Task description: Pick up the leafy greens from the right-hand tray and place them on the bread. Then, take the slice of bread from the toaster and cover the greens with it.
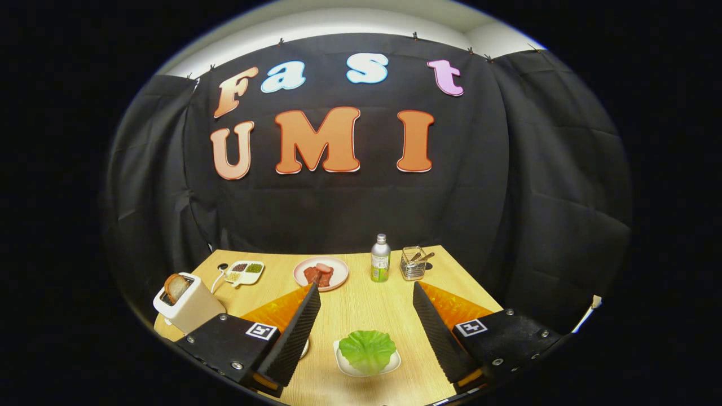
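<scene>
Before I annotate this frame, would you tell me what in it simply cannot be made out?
- Base bread: in the gripper view, only a pale plate edge peeks past the left finger of the open tool; whether bread lies on it is hidden.
- Toaster: the bread slice shows only its top; the slot hides the rest.
- Divided dish: contents too small to identify.
- Wire basket: utensils too small to name.
</scene>
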The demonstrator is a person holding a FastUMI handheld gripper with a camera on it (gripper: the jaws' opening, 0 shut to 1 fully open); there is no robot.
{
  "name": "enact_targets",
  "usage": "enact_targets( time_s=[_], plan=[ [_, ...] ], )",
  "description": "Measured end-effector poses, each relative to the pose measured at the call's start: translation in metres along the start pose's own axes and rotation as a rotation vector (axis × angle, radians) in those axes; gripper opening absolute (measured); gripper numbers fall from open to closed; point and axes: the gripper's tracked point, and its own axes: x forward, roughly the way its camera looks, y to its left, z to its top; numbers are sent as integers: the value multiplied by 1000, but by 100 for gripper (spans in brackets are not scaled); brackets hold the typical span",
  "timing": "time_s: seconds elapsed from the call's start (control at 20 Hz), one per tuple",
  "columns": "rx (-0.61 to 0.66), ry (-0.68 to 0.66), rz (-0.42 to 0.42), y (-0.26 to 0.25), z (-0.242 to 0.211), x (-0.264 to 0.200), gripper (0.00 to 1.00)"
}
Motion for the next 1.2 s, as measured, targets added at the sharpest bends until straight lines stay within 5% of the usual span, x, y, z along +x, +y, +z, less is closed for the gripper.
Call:
enact_targets(
  time_s=[1.2],
  plan=[
    [-148,835,48,-5,-216,94,100]
  ],
)
